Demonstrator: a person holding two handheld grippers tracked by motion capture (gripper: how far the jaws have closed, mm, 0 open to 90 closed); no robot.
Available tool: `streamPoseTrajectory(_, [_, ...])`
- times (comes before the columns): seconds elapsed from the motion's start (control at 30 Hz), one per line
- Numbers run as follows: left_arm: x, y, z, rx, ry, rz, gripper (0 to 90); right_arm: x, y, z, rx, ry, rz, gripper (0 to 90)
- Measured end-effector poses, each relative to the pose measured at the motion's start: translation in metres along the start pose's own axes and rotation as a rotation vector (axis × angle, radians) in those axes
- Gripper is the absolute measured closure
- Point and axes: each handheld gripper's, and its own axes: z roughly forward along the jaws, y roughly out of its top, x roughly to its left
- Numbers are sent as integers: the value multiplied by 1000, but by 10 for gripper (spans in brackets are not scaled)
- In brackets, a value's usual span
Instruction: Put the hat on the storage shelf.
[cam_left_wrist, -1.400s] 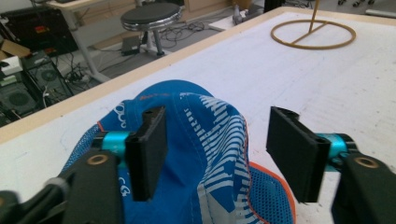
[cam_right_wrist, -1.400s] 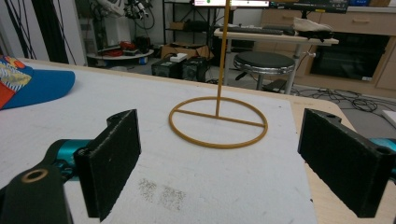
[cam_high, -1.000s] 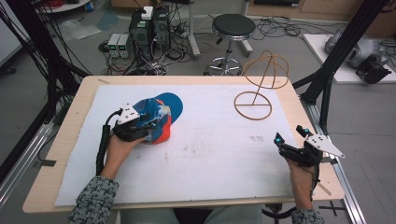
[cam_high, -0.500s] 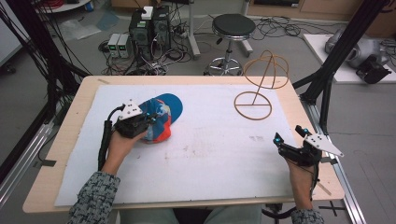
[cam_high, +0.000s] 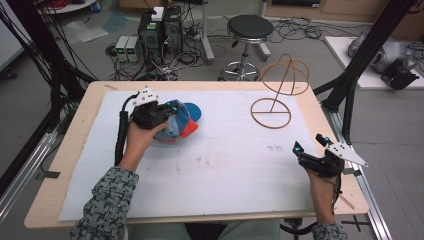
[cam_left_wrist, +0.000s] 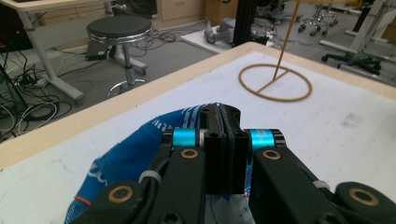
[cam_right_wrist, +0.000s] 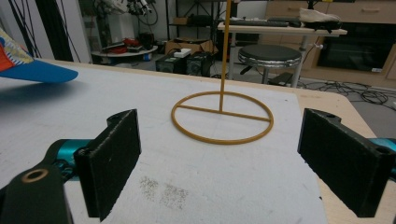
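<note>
A blue cap with orange and patterned panels (cam_high: 184, 126) is at the left of the white mat, its blue brim (cam_right_wrist: 32, 71) pointing to the far side. My left gripper (cam_high: 169, 116) is shut on the cap's crown, with the blue fabric (cam_left_wrist: 135, 154) bunched under the closed jaws (cam_left_wrist: 223, 116). My right gripper (cam_high: 309, 143) hovers near the table's right edge. It stands open (cam_right_wrist: 219, 163) with nothing between its pads and faces a yellow wire hat stand (cam_right_wrist: 222, 70).
The wire hat stand (cam_high: 270, 127), a flat ring with a post and domed hoop, stands at the back right of the white mat (cam_high: 225, 170). A black frame post (cam_high: 350, 100) rises past the table's right edge. A stool (cam_high: 250, 27) and cables lie beyond the far edge.
My left gripper has risen a little and shifted towards the far side, bringing the cap's crown up with it. The right gripper has stayed where it was.
</note>
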Motion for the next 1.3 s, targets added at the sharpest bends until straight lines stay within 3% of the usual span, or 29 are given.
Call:
streamPoseTrajectory(0.3, [1,25,12,-70,-1,-55,882,-2,0,3,-6,3,4,123])
streamPoseTrajectory(0.5, [-2,40,19,-85,3,-28,882,-3,0,2,-5,2,10,123])
streamPoseTrajectory(0.7, [-2,60,25,-114,-9,-27,882,-4,-1,2,-4,4,11,123])
streamPoseTrajectory(0.97, [-3,102,35,-176,-9,-25,883,-5,-1,3,-12,5,14,123])
streamPoseTrajectory(1.3, [-7,136,51,-217,-7,-1,882,-7,-1,2,-13,0,23,123])
